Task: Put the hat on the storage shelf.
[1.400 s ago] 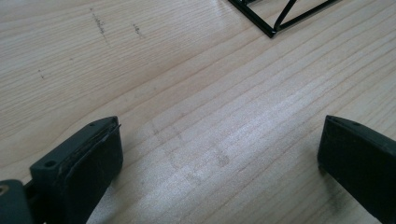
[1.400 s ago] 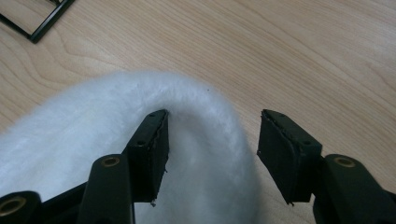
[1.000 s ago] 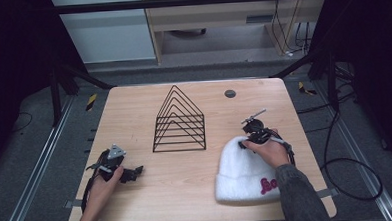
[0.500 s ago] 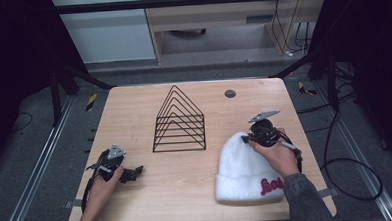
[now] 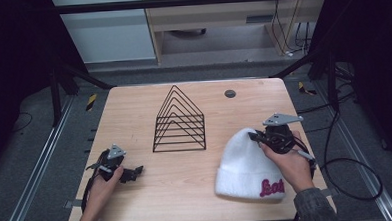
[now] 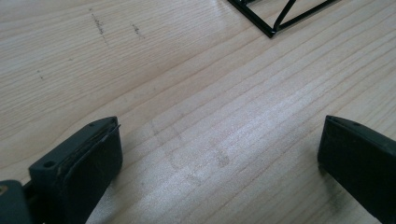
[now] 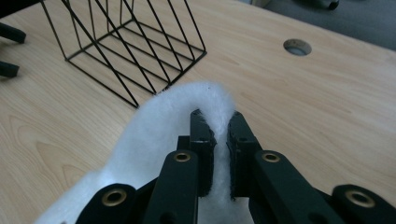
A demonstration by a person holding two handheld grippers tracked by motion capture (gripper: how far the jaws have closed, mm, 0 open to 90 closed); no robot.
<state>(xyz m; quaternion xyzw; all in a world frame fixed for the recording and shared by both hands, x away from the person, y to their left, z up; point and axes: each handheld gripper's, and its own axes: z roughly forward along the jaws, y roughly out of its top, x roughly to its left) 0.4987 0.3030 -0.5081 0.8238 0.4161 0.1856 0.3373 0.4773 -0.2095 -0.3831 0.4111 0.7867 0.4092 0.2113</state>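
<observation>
A white knit beanie (image 5: 246, 168) with pink lettering lies on the wooden table (image 5: 134, 113) at the front right. My right gripper (image 5: 255, 137) is shut on the beanie's crown (image 7: 159, 126), and the white knit is pinched between its two black jaws (image 7: 219, 123) and lifted slightly off the table. My left gripper (image 5: 136, 170) rests at the front left, held by a hand. Its jaws stand wide open (image 6: 219, 154) over bare wood, with nothing between them.
A black wire file rack (image 5: 178, 121) with triangular dividers stands mid-table, between the two grippers; its corner (image 6: 280, 14) lies ahead of the left gripper. A round cable hole (image 5: 230, 93) sits at the back right. Cables trail off the right table edge.
The right gripper has moved up and away to the right, drawing the beanie's crown up with it. The left gripper has stayed put.
</observation>
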